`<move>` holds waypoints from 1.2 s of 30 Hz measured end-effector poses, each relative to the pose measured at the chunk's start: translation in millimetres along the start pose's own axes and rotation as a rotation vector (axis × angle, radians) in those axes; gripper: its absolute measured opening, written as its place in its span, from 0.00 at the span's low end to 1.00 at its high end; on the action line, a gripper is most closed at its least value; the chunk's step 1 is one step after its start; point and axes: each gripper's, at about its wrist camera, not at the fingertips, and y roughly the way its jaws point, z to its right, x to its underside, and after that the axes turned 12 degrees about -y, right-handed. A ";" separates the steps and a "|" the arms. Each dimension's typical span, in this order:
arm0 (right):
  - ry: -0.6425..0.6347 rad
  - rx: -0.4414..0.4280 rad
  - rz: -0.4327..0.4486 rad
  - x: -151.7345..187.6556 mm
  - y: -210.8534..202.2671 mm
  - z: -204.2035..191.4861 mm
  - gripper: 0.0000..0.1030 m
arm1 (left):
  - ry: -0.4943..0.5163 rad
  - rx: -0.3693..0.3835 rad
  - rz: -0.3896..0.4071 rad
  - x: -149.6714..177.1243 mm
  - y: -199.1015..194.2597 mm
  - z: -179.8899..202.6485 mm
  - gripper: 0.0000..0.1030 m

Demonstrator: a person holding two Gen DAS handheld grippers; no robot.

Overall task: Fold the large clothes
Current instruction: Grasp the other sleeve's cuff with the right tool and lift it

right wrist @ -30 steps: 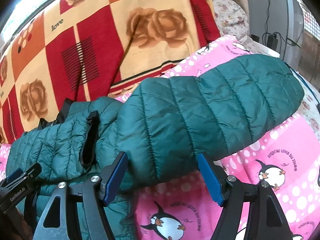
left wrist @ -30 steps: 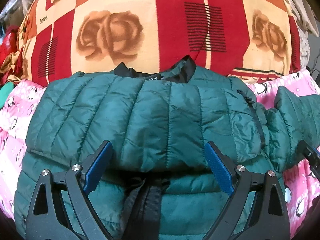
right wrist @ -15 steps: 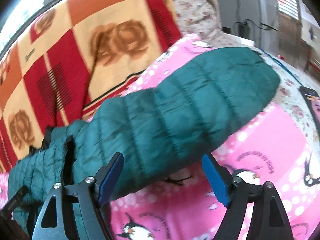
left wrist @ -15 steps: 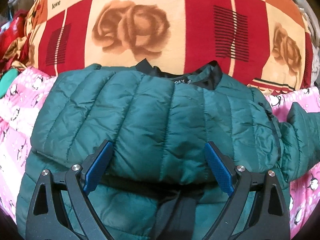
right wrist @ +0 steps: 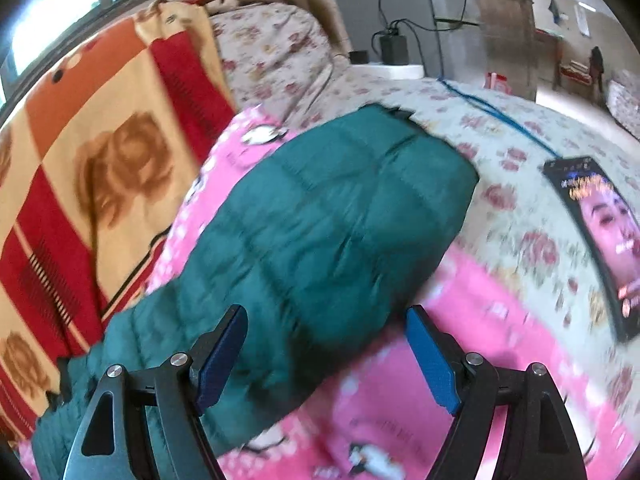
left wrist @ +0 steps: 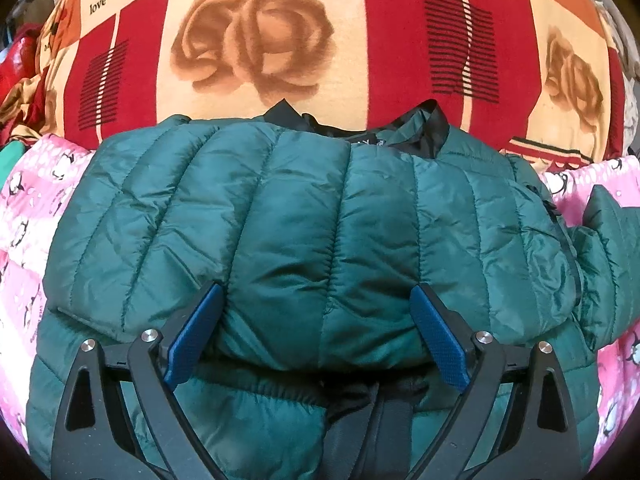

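A dark green quilted puffer jacket (left wrist: pixel 304 216) lies on a pink penguin sheet (left wrist: pixel 24 208), its left sleeve folded across the body and its black-lined collar toward the far side. My left gripper (left wrist: pixel 316 332) is open, its blue pads either side of the folded sleeve's near edge. In the right wrist view the jacket's other sleeve (right wrist: pixel 320 216) stretches out to the right over the pink sheet (right wrist: pixel 460 360). My right gripper (right wrist: pixel 328 352) is open just above the sleeve, near its lower edge.
A red, orange and cream rose-print blanket (left wrist: pixel 320 40) is piled behind the jacket. A lit phone (right wrist: pixel 600 236) with a blue cable lies on the floral bedspread (right wrist: pixel 520 152) to the right. A charger and cables (right wrist: pixel 394 46) sit on a ledge beyond.
My right gripper has swung right along the outstretched sleeve toward its cuff, bringing the phone and room into view. My left gripper has moved slightly closer over the folded sleeve.
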 end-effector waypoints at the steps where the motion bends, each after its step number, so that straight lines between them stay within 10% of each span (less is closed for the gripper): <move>1: -0.002 0.005 -0.008 -3.4 4.6 2.2 0.77 | 0.000 0.000 0.001 0.0 0.6 0.2 0.93; 10: 0.023 -0.023 0.022 -17.2 32.4 22.0 0.79 | 0.028 0.010 -0.006 1.3 4.1 3.1 0.99; 15: 0.019 -0.159 0.098 -15.4 10.1 27.4 0.23 | 0.005 0.032 0.005 -1.2 -5.1 -3.0 0.99; 36: -0.237 -0.632 0.113 44.8 -64.7 -145.5 0.18 | -0.120 0.022 0.066 -18.7 -53.2 -63.8 0.99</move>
